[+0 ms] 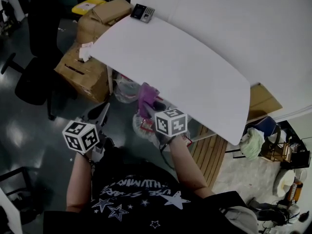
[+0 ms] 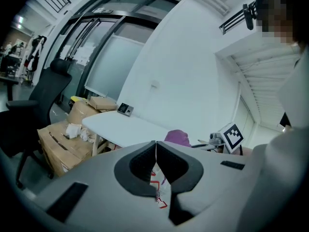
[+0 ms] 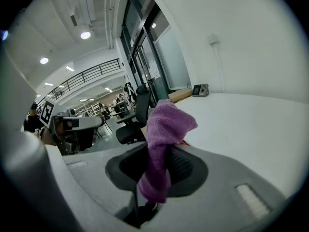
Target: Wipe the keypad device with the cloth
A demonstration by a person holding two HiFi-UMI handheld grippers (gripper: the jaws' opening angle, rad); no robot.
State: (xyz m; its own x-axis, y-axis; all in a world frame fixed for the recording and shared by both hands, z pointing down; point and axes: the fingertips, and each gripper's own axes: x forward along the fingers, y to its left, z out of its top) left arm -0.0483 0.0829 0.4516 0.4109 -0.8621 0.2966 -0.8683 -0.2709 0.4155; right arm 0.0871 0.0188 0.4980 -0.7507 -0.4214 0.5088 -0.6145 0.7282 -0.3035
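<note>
Fuzzy purple terry cloth [image 3: 164, 129], smooth matt white table [image 1: 195, 67], creased cardboard boxes [image 1: 85, 77], glossy floor [image 1: 19, 135]

Both grippers low, off the near edge of the curved white table [image 1: 195, 67].
Right gripper [image 1: 148, 107] carries a crumpled purple cloth [image 1: 145, 94]; left gripper [image 1: 102, 113] near it, over dark floor. Small black-and-grey keypad device [image 1: 143, 12] at the table's far corner, well apart.

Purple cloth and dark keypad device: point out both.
Purple cloth [image 3: 161, 146]: right gripper view, its bunched middle, pinched between the jaws.
Dark keypad device [image 1: 143, 12]: head view, its top face.
</note>
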